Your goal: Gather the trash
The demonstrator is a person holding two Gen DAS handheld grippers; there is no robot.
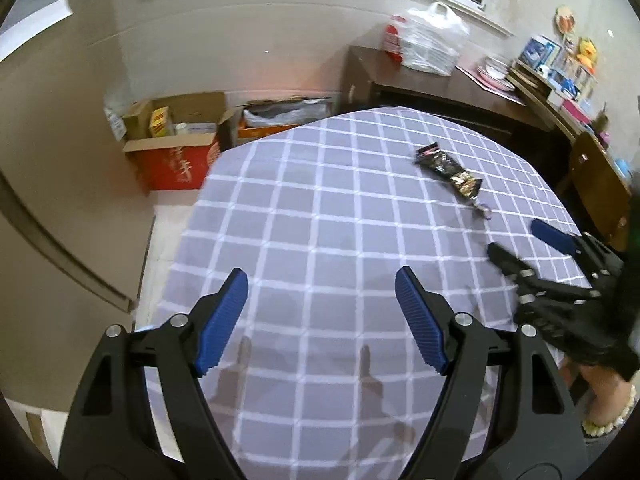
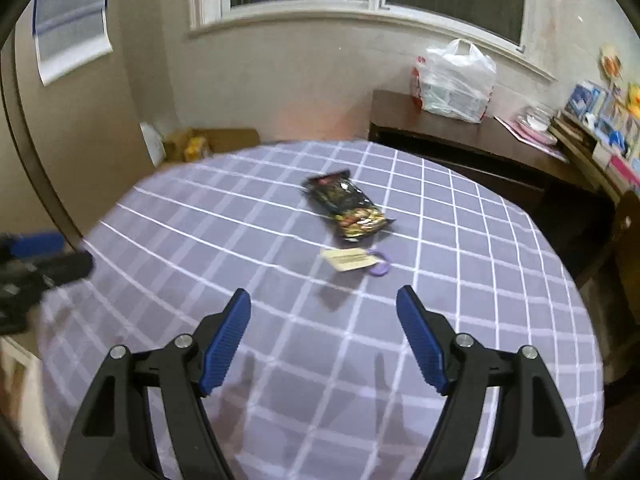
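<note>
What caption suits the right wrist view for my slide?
Open right hand-held gripper faces a dark wrapper and tag on the checked tablecloth.

The red cardboard box (image 1: 172, 164) at left of the frame carries pale characters, too blurred to read. Print on the black snack wrapper (image 2: 347, 208) is illegible.

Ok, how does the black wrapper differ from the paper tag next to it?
The wrapper is dark, glossy and crinkled; the tag is pale, flat paper. The wrapper is clearly larger than the tag. The tag has a purple loop at one end; the wrapper has none. Both lie loose on the checked cloth, ahead of the open right gripper.
</note>
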